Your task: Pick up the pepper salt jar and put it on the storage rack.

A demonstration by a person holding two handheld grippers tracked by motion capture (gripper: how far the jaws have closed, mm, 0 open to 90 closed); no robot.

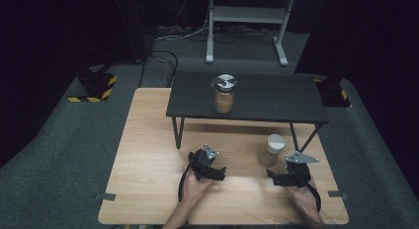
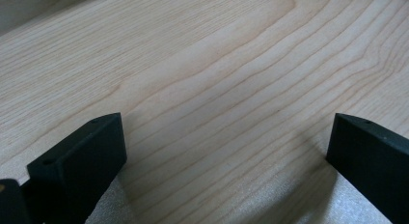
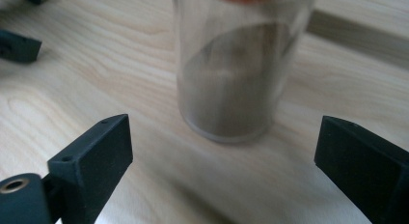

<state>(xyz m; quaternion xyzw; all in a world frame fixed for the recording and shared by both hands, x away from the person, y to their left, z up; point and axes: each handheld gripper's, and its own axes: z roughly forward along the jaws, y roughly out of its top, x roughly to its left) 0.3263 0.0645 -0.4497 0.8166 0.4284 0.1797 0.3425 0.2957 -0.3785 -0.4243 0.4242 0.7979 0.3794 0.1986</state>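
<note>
A person sits at a light wooden table [image 1: 148,155] and holds a black claw in each hand, forearms entering from the near edge.

The right claw [image 1: 277,178] rests low over the table on the near right side. Its jaws stand wide apart and hold nothing. Just beyond them stands a clear jar [image 1: 271,151] with a pale lid, upright on the wood, partly filled with a brownish powder. In the right gripper view the jar [image 3: 236,74] stands straight ahead, centred between the two open jaws but a little beyond their tips, not touching either one.

The left claw [image 1: 217,172] lies near the middle of the table, well apart from that jar. In the left gripper view the left claw [image 2: 226,137] is also spread wide, with bare wood grain between the jaws and nothing gripped.

At the back of the table stands a low black shelf [image 1: 276,98] on thin metal legs. On top of it, left of centre, stands a second jar [image 1: 224,94] holding tan powder, with a shiny metal lid that sits tilted on its mouth.

Grey carpet [image 1: 74,135] surrounds the table.
</note>
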